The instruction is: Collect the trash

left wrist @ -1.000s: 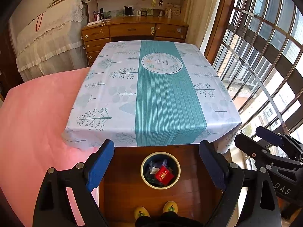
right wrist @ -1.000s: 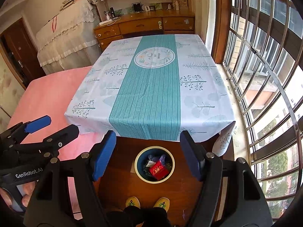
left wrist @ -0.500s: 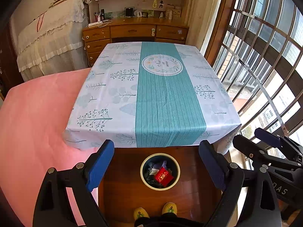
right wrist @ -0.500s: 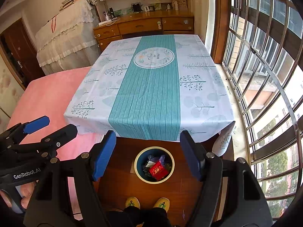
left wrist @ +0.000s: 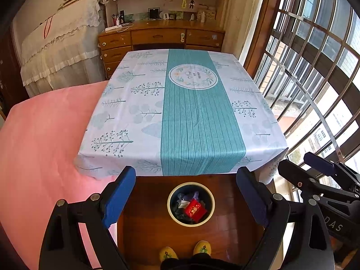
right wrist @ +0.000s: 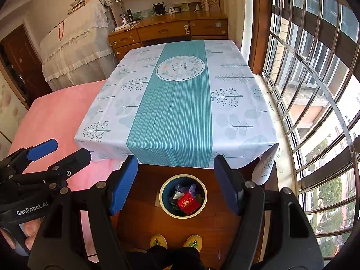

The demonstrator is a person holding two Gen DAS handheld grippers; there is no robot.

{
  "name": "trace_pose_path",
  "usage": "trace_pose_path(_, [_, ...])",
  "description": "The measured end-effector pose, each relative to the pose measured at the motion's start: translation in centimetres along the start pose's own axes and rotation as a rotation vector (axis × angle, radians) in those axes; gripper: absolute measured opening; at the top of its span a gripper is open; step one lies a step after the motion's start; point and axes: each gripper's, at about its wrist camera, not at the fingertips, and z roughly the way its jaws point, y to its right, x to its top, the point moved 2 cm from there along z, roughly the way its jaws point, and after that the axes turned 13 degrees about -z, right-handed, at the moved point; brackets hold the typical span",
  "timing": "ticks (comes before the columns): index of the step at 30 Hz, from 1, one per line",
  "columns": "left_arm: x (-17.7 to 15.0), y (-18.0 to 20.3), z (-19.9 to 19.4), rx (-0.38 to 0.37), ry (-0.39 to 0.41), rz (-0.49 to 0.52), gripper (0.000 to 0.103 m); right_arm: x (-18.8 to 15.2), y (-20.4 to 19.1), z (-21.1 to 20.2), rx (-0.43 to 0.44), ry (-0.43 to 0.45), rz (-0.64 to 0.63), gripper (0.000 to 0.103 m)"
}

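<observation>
Fingers (right wrist: 126, 182) spread wide above the trash bin (right wrist: 183, 196).

1. The left gripper (left wrist: 185, 193) is tilted forward and downward, its jaws standing wide apart with nothing between the blue pads (left wrist: 119, 196).
2. The right gripper (right wrist: 175, 185) is tilted the same way; its jaws are also spread wide and hold nothing.
3. The two grippers are held side by side: in the left wrist view the right gripper shows at the right edge, and in the right wrist view the left gripper shows at the left edge.
4. A few fingers (right wrist: 29, 236) of the person's left hand show under the left gripper's body, gripping it.
5. The person's feet, in yellow slippers (right wrist: 175, 243), stand close together below both grippers.
</observation>
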Motion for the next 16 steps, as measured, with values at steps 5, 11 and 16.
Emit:
trace_pose_path(5, [0.25, 0.05, 0.37, 0.01, -0.002, -0.008, 0.092, 0.22, -0.05, 0.2, -0.001, 0.001, -0.001, 0.067])
trace_pose_path(11, [0.53, 0.1, 0.72, 0.034, -0.005, -0.015, 0.092, 0.32, -0.23, 0.26, -0.002, 0.001, 0.0, 0.067])
trace_pose_path(16, [0.59, 0.17, 0.85, 0.034, -0.012, -0.015, 0.09, 0.35, -0.15, 0.35, -0.001, 0.002, 0.001, 0.067])
